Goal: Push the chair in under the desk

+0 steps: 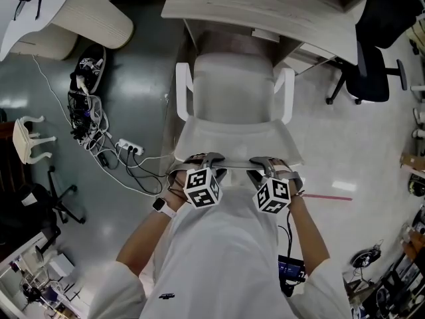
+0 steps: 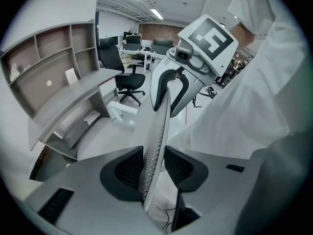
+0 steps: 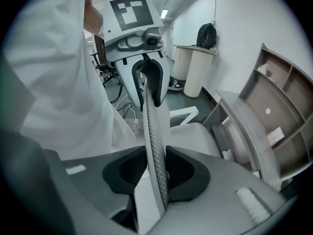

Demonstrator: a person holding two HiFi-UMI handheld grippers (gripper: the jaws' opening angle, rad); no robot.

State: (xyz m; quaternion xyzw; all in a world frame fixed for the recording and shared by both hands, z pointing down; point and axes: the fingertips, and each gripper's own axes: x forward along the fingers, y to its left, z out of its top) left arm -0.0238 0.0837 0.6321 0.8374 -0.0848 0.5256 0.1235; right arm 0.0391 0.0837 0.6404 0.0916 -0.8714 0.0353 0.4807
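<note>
Left gripper [image 1: 204,161] and right gripper [image 1: 265,163] pinch the top of the backrest [image 1: 232,141]; the chair [image 1: 232,92] stands just before the desk [image 1: 219,5]. Left gripper view: jaws narrowed onto the mesh edge. Right gripper view: likewise (a firm-looking hold). Push evenly and straight, so that neither armrest [image 1: 184,88] snags.

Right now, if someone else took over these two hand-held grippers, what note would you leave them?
Left hand-held gripper: shut on the top edge of the backrest.
Right hand-held gripper: shut on the same edge, beside the left one.
Chair: faces the desk, with most of the seat out in front of it.
Done: both grips.
Left: push the chair in under the desk.
</note>
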